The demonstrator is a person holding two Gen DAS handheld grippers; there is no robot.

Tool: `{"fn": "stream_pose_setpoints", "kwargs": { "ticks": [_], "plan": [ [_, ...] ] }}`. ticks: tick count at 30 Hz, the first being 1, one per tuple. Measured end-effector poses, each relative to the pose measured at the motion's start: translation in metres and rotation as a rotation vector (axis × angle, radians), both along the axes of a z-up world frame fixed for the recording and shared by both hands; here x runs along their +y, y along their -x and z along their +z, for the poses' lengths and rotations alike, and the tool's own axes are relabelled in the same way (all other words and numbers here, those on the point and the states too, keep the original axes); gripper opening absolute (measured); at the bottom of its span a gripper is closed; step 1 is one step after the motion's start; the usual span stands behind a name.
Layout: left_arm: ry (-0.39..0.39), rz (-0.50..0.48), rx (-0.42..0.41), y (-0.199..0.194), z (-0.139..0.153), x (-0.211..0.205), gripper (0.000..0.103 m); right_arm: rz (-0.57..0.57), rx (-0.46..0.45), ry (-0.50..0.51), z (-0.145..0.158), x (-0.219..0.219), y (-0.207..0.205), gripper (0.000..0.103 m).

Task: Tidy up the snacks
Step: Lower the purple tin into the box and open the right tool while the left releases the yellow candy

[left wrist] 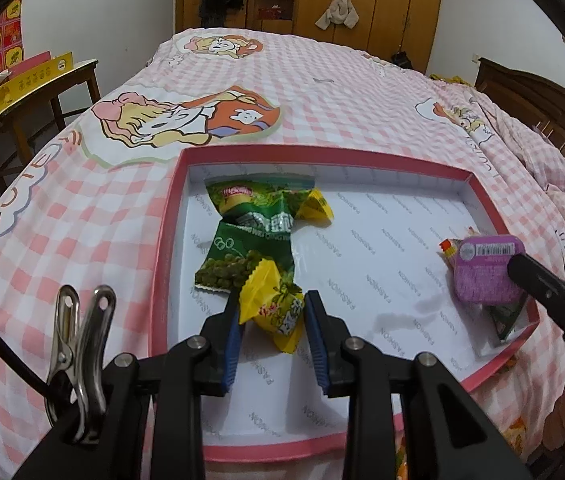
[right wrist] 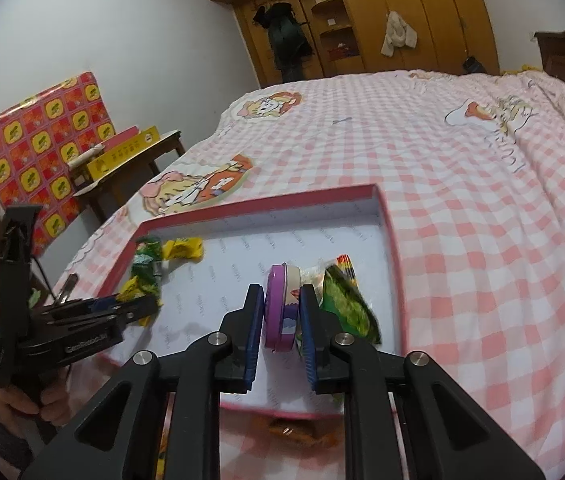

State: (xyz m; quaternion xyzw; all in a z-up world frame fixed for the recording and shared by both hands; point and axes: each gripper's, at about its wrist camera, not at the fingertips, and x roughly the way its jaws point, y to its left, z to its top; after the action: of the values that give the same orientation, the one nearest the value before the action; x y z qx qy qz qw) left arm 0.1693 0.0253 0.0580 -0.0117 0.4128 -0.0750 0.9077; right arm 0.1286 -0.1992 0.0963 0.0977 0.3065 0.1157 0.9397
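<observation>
A pink-rimmed white tray (left wrist: 170, 216) lies on the bed. My left gripper (left wrist: 272, 308) is shut on a yellow snack packet (left wrist: 272, 304) just above the tray floor. Beyond it lie a green pea bag (left wrist: 250, 236) and a second yellow packet (left wrist: 314, 208). My right gripper (right wrist: 281, 304) is shut on a purple tin (right wrist: 278, 308), held on edge at the tray's right side; the tin also shows in the left wrist view (left wrist: 484, 270). A green packet (right wrist: 348, 308) and a striped wrapper (right wrist: 344, 266) lie just right of it.
The tray (right wrist: 392, 240) sits on a pink checked bedspread (right wrist: 462, 220). More snacks lie on the bed in front of the tray (right wrist: 294, 430). A side table with a yellow box (left wrist: 30, 80) stands left of the bed. Wardrobes stand behind.
</observation>
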Motion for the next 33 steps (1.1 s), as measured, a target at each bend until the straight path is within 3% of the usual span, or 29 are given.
{"fn": "stream_pose_setpoints", "kwargs": {
  "ticks": [5,16,26,33],
  "plan": [
    [-0.006,0.002,-0.013,0.001,-0.001,-0.001,0.031,-0.016,0.003,-0.058,-0.002,-0.011,-0.011,0.019],
    [-0.022,-0.002,-0.02,0.001,-0.003,-0.005,0.032,-0.04,-0.008,-0.074,-0.006,-0.022,-0.03,0.021],
    [-0.039,-0.02,-0.044,0.007,-0.004,-0.014,0.051,-0.047,-0.034,-0.114,-0.01,-0.03,-0.026,0.025],
    [-0.025,-0.011,-0.041,0.01,-0.002,-0.014,0.053,-0.025,-0.052,-0.189,-0.011,-0.037,-0.019,0.036]
  ]
}}
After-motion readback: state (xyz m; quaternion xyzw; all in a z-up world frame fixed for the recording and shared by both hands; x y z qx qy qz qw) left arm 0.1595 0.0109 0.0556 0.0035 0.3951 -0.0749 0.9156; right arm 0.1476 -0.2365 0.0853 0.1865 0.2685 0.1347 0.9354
